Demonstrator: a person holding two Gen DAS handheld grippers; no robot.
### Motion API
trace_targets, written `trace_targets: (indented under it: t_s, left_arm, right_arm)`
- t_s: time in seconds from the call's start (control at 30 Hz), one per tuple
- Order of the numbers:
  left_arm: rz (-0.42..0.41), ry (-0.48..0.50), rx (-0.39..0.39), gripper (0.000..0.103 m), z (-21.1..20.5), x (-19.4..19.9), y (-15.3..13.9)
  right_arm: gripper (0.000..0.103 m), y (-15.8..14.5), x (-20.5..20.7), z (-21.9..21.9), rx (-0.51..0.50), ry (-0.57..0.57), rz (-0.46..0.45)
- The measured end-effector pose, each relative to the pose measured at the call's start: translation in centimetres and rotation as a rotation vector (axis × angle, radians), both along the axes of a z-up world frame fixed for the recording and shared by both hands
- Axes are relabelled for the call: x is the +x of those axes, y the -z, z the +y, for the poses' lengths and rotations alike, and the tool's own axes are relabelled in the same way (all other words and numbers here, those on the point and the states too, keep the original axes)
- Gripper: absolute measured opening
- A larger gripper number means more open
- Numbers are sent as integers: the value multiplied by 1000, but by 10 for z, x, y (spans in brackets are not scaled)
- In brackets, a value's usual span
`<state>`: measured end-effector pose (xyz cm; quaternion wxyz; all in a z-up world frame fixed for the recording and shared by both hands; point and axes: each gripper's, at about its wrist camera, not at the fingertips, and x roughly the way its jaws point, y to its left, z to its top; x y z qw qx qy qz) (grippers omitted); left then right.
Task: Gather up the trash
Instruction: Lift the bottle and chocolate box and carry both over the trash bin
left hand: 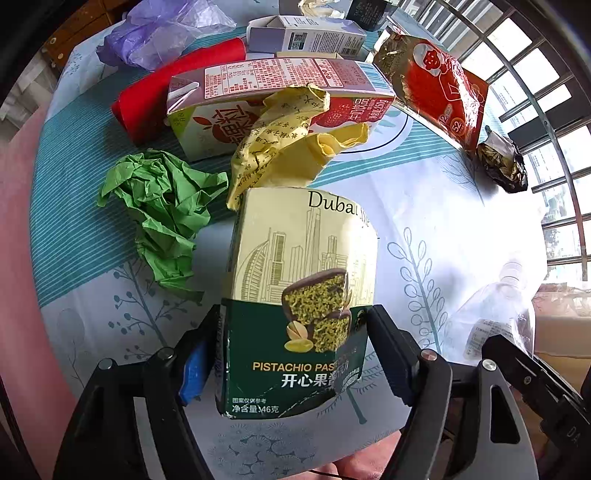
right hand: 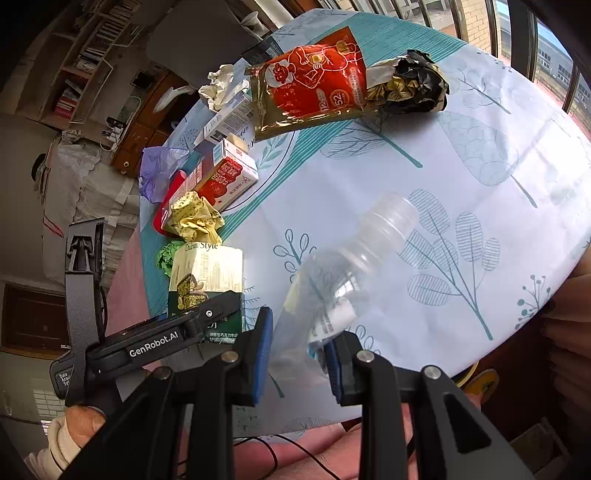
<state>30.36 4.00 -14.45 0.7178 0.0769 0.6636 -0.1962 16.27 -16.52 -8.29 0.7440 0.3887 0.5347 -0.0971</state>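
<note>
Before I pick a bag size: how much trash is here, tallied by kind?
Cartons and boxes: 3, including the pistachio chocolate box in the left tool
Crumpled paper: 3
Foil wrappers: 2
Plastic bags: 1
Clear plastic bottle in the right tool: 1
Total: 10

A round desk (left hand: 424,206) under a pale cloth printed with blue-green leaves and a teal striped band carries the litter. Just ahead of the left claw (left hand: 295,343) and to its left lies a crumpled green paper (left hand: 162,206); straight ahead sits a crumpled yellow wrapper (left hand: 284,147), resting against a red-and-white carton (left hand: 273,92) lying on its side. A red roll (left hand: 177,85) lies behind the carton, a purple plastic bag (left hand: 162,29) farther left, and a white box (left hand: 306,35) beyond. Ahead and to the right stand a red foil pouch (left hand: 436,85) and a crumpled dark foil wrapper (left hand: 502,162).
</note>
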Motion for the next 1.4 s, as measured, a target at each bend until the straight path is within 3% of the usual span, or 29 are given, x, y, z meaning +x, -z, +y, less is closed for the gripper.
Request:
trace_targets:
  t_s: [0.23,0.43,0.7,0.9,1.0,1.17,1.3,1.4]
  left_arm:
    - [-46,-11,36,61,-6,-23,-14]
    - [-110,-52,44,60,-15,-55,-37]
    - [-227,-188,37,60,-25,-129,-80]
    - [-303,-316,5,60,-41,-206,-92]
    - [-320,-349,-9,60,-49,-244,-86]
    - [-249,-342,11,60,-62,-290,-59]
    - [-207,-321,51,60,-67,-314,-25]
    - [-167,-315,69,60,-65,-323,15]
  right_arm:
    - [26,-10,-3,-6,-7,-69,-25]
    - [26,-26,-7,-14,-20,-161,-68]
    - [26,-45,-31,-25,-30,-383,-114]
    - [26,-53,-81,-33,-71,-585,-144]
    - [26,-48,-111,-34,-105,-680,-141]
    - [26,-20,-154,-37,-80,-741,-76]
    - [26,20,-175,-29,-68,-771,-15]
    - [26,68,-186,-21,-45,-766,46]
